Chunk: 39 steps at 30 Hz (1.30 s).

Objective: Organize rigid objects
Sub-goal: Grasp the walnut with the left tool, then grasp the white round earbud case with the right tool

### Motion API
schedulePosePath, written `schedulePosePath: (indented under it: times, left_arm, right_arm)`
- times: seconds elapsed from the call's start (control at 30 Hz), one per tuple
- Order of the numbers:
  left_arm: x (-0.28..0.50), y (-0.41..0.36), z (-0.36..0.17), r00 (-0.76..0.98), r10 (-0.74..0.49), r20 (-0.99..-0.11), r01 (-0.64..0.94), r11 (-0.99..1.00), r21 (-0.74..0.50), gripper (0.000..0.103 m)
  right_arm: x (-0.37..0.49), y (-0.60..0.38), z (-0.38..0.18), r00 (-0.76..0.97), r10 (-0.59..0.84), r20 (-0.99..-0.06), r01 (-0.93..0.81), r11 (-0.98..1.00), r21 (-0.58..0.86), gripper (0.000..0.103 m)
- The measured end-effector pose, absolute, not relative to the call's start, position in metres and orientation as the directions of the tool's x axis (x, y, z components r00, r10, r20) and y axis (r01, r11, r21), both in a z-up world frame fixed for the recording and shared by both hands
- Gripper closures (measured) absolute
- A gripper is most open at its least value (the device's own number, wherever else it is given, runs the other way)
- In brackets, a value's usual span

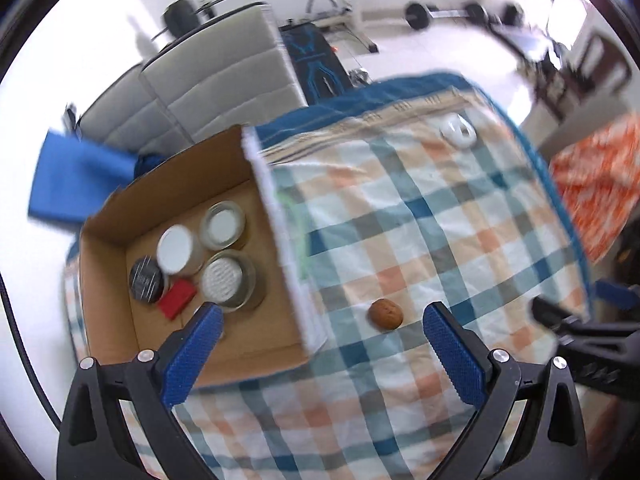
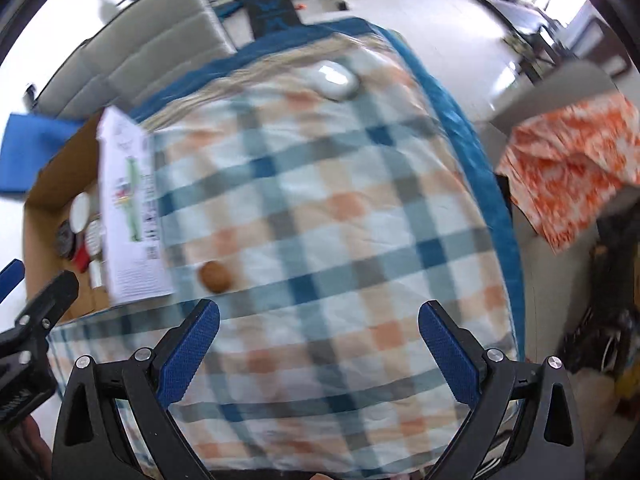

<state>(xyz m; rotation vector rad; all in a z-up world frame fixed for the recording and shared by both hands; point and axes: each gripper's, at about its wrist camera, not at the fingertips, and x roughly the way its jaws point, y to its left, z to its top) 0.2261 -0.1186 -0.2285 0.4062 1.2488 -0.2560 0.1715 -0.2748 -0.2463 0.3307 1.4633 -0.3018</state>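
An open cardboard box (image 1: pixel 104 240) stands at the left of a checked cloth (image 1: pixel 440 220). It holds two glass jars (image 1: pixel 223 225), a white-lidded jar (image 1: pixel 175 249), a dark round tin (image 1: pixel 146 279) and a red block (image 1: pixel 176 298). A brown round object (image 1: pixel 385 313) lies on the cloth beside the box; it also shows in the right wrist view (image 2: pixel 215 275). A white object (image 1: pixel 458 131) lies at the far edge, also in the right wrist view (image 2: pixel 334 80). My left gripper (image 1: pixel 322 316) is open and empty, above the box's right wall. My right gripper (image 2: pixel 319 314) is open and empty over the cloth.
The box (image 2: pixel 44 184) has a white printed flap (image 2: pixel 128 208) on its right side. A grey sofa (image 1: pixel 212 80) and a blue cloth (image 1: pixel 76 176) lie behind it. An orange patterned cloth (image 2: pixel 572 160) is to the right. Barbells (image 1: pixel 440 12) lie on the floor beyond.
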Motion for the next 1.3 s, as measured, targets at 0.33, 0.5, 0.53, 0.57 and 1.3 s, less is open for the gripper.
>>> schedulePosePath:
  times: [0.33,0.5,0.53,0.57,1.3]
  left_arm:
    - [0.213,-0.189,-0.35,0.217,0.279,-0.936,0.564,0.747,0.353,0.023]
    - [0.214,-0.195,-0.392,0.131,0.325,-0.937,0.595,0.73,0.336,0.024]
    - [0.216,-0.194,-0.397,0.114,0.322,-0.94,0.592,0.737,0.325,0.026]
    - [0.219,-0.192,-0.401,0.092,0.313,-0.945,0.587,0.75,0.305,0.033]
    - [0.365,-0.179,-0.378,0.033,-0.001,-0.999,0.246,0.969,0.007,0.065]
  right_arm:
    - [0.141,-0.369,-0.311,-0.023,0.003,-1.0,0.493,0.87,-0.009,0.001]
    - [0.144,-0.383,-0.326,-0.037,0.013,-0.999,0.484,0.875,-0.007,0.001]
    - [0.147,-0.383,-0.327,-0.035,0.014,-0.999,0.477,0.879,-0.004,0.001]
    - [0.149,-0.382,-0.328,-0.035,0.016,-0.999,0.47,0.882,-0.003,0.001]
    - [0.318,-0.334,-0.306,0.134,-0.118,-0.984,0.29,0.954,-0.075,0.002]
